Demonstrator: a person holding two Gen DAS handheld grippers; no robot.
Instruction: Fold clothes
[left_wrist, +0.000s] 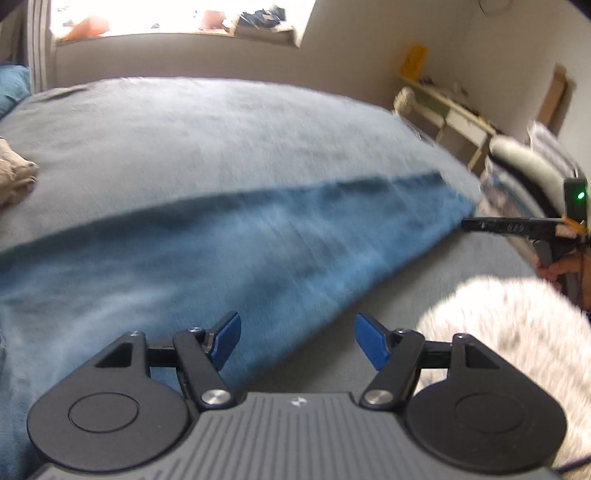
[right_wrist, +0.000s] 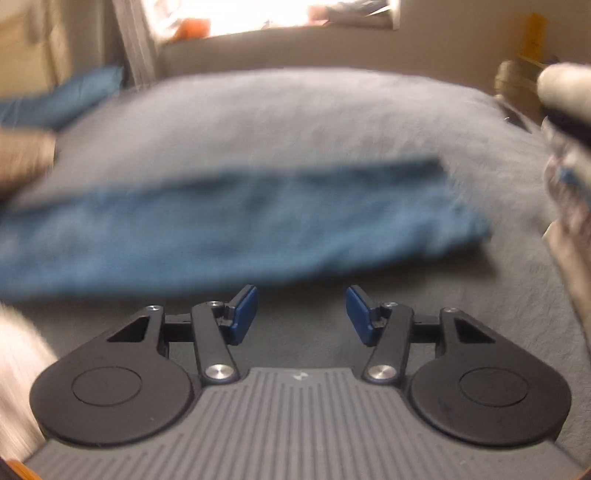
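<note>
A blue garment (left_wrist: 229, 251) lies flat in a long folded band across the grey bed cover (left_wrist: 207, 133). My left gripper (left_wrist: 297, 334) hovers just above its near edge, open, with nothing between the blue pads. In the right wrist view the same blue garment (right_wrist: 236, 225) stretches across the bed ahead of my right gripper (right_wrist: 301, 308), which is open and empty above bare grey cover. The right gripper (left_wrist: 467, 224) also shows from the side in the left wrist view, close to the garment's right end.
A beige crumpled garment (left_wrist: 14, 177) lies at the bed's left edge. A fluffy white sleeve (left_wrist: 517, 325) fills the lower right. A blue pillow (right_wrist: 70, 96) sits at the bed's far left. Shelves (left_wrist: 447, 114) and stacked cloth stand beyond the right side.
</note>
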